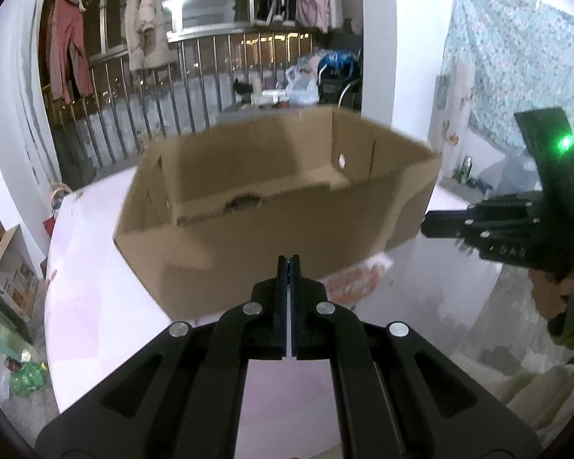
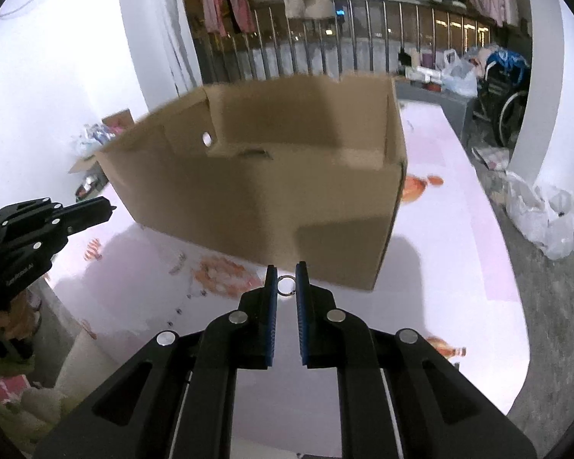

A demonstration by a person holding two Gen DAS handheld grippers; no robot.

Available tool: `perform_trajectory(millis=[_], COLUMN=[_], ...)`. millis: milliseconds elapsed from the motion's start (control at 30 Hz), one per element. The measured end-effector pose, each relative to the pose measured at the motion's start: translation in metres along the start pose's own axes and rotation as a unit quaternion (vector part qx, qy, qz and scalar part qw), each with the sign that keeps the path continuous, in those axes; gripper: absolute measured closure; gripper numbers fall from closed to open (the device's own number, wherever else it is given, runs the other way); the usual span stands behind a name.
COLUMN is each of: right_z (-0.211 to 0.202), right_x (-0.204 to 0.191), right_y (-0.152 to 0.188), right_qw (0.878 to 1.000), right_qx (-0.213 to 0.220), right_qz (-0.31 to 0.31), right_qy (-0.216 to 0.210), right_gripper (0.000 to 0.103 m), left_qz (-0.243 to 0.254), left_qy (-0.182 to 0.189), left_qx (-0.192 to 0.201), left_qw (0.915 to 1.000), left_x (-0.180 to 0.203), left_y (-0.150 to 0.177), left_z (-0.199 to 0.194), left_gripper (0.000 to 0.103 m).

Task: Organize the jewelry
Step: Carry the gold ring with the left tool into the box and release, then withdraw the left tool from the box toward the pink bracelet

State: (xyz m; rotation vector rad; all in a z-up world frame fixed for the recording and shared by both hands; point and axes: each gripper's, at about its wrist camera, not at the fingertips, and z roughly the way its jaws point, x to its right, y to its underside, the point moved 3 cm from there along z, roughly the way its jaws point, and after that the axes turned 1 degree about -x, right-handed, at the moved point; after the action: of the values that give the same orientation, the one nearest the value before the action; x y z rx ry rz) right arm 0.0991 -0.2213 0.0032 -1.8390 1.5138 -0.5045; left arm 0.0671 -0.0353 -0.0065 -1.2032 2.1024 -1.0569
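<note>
Right wrist view shows your right gripper (image 2: 286, 281) pinching one small metal ring (image 2: 286, 285) between its blue pads, edge to edge, so the hoop stays visible and cannot slip through. The cardboard box (image 2: 271, 191) sits open at twelve o'clock on the pale pink table (image 2: 459, 237), top flaps out of the way, probably the place the ring is meant to go. Your left gripper (image 1: 289, 267) has its jaws pressed fully together, and nothing can be seen between them; from the right camera it appears at nine o'clock, beside the box. I count one ring, one box and two grippers. Orange printed patches at seven o'clock of the box look like tablecloth pattern, not jewelry, though blur leaves that unsure.
</note>
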Motion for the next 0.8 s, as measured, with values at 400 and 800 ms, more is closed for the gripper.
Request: perform_trajectory(millis=[400, 800], right_z=[-0.004, 0.069], right_x=[-0.013, -0.005], right_y=[-0.083, -0.107], right_qw=[0.995, 0.999], right_qx=[0.087, -0.030], right_qz=[-0.033, -0.029], right_qy=[-0.027, 0.032], right_gripper=[0.093, 0.092], left_qz=[-0.004, -0.047], left_qy=[0.028, 0.007], left_qx=[0.047, -0.058], left_qw=[0.9985, 0.9972], left_x=[-0.015, -0.034], left_y=[-0.083, -0.088], left_z=[0.022, 0.115], left_gripper=[0.103, 0.089])
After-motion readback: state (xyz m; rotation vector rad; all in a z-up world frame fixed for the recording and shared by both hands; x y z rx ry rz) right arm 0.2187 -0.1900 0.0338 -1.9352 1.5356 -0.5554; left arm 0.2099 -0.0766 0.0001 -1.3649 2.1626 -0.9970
